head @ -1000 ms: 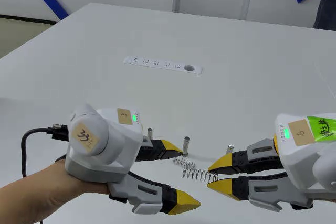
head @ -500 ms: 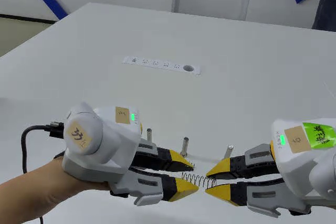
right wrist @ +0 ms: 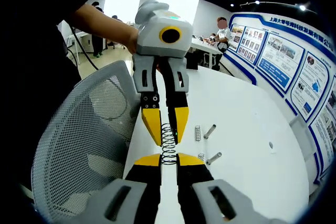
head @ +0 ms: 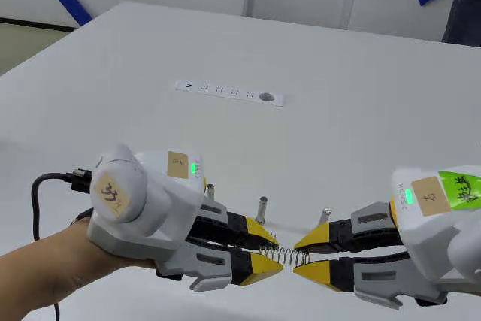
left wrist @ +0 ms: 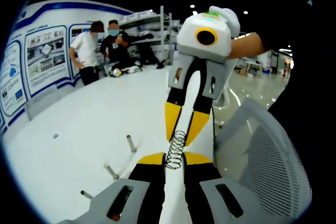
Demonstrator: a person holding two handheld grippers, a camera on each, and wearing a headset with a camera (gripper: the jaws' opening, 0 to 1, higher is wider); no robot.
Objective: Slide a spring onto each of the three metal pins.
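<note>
Spring (head: 285,255) hangs level just above the near edge of the white counter (head: 338,110) in the head view, stretched between the two grippers. The left gripper (head: 275,255) pinches its left end and the right gripper (head: 297,257) pinches its right end, yellow tips nearly meeting. Just beyond them three metal pins (head: 261,206) stand upright in a row (the spring touches none of them). A power strip (head: 229,92) lies farther off, mid-counter.

From the left gripper view, the left gripper (left wrist: 174,160) has its jaws pressed onto the near end of the spring (left wrist: 176,149), and the right gripper (left wrist: 182,132) clamps the far end. The pins (left wrist: 131,143) stand to the left.

From the right gripper view, the right gripper (right wrist: 169,161) grips the spring (right wrist: 168,142) opposite the left gripper (right wrist: 167,129). To the right are two pins (right wrist: 210,131) and a loose spring (right wrist: 197,132); a mesh chair (right wrist: 89,124) sits at the left.
</note>
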